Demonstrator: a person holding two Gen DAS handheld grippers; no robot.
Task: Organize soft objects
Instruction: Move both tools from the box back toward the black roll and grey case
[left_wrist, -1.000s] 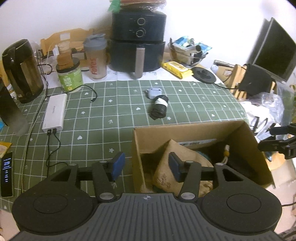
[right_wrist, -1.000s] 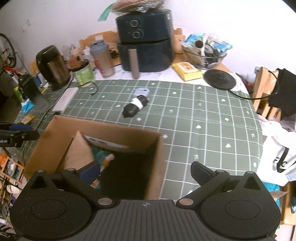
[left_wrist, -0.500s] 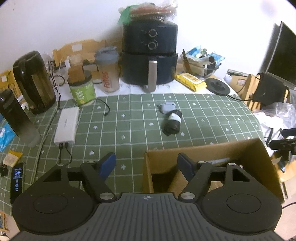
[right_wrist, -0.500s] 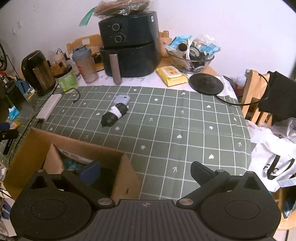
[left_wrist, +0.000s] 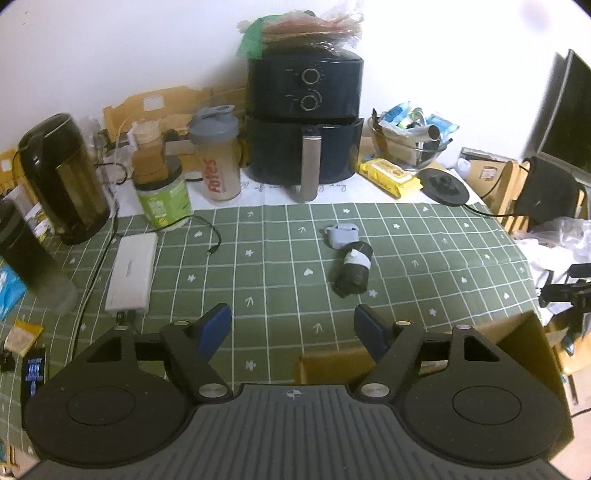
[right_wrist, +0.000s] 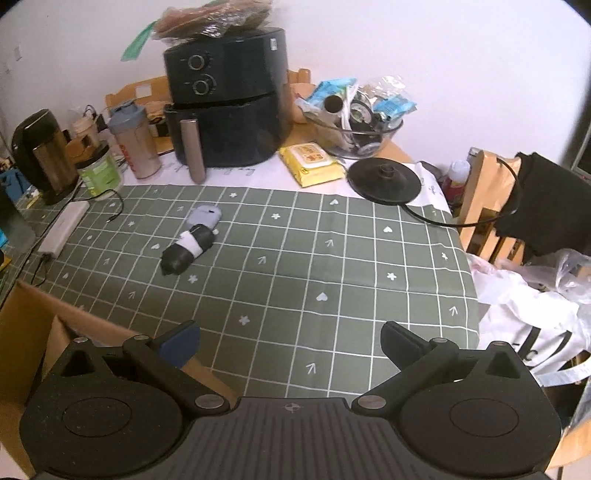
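A black rolled bundle with a white band (left_wrist: 352, 275) (right_wrist: 188, 251) lies on the green checked tablecloth (left_wrist: 280, 266), touching a small pale blue-grey pouch (left_wrist: 341, 234) (right_wrist: 204, 215) behind it. The open cardboard box (left_wrist: 524, 332) (right_wrist: 29, 325) stands at the table's near edge, mostly hidden under both grippers. My left gripper (left_wrist: 293, 325) is open above bare cloth, short of the bundle, with nothing between its fingers. My right gripper (right_wrist: 290, 338) is open wide and empty; its left finger is over the box's corner.
Along the back stand a black air fryer (left_wrist: 304, 122), dark kettle (left_wrist: 62, 177), shaker bottle (left_wrist: 218, 155), green jar (left_wrist: 162, 195), yellow wipes pack (right_wrist: 310, 164), glass bowl (right_wrist: 354, 129) and kettle base (right_wrist: 384, 181). A white power bank (left_wrist: 131, 271) with cables lies left. A chair (right_wrist: 480, 206) and white bag (right_wrist: 532, 332) are at the right.
Both grippers have drawn back from over the box, which has slid to the bottom of each view. The left gripper's jaws have spread wider.
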